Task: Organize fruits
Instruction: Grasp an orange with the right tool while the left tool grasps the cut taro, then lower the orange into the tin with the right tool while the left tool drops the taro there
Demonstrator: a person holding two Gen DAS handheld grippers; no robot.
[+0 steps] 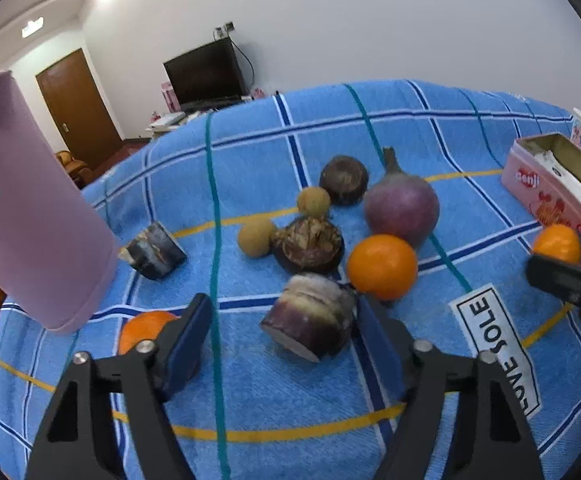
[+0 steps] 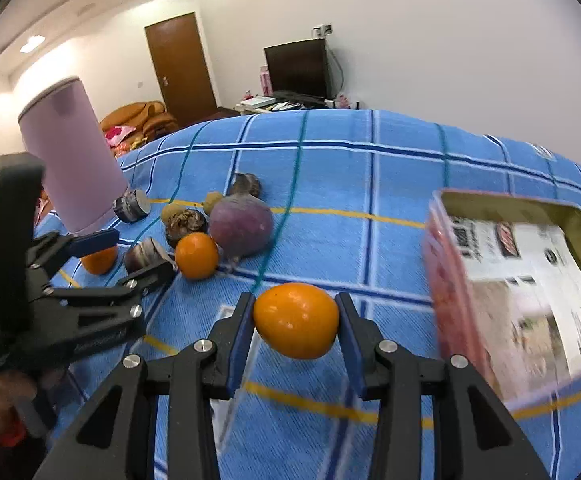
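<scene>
My right gripper (image 2: 296,320) is shut on an orange (image 2: 296,321) and holds it above the blue cloth, left of the pink tin box (image 2: 522,300). The same orange (image 1: 557,243) shows at the right of the left wrist view. My left gripper (image 1: 282,320) is open around a cut purple fruit piece (image 1: 310,316). Another orange (image 1: 382,266) lies beside it. A third orange (image 1: 144,330) sits behind the left finger. A large purple fruit (image 1: 402,206), two mangosteens (image 1: 308,244) (image 1: 344,179) and two small tan fruits (image 1: 255,237) (image 1: 313,201) lie beyond.
A tall pink cylinder container (image 1: 30,220) stands at the left on the blue checked cloth (image 1: 290,400). A dark cut piece (image 1: 155,250) lies near it. The pink tin (image 1: 558,188) is open at the right. A "LOVE SOLE" label (image 1: 498,344) lies on the cloth.
</scene>
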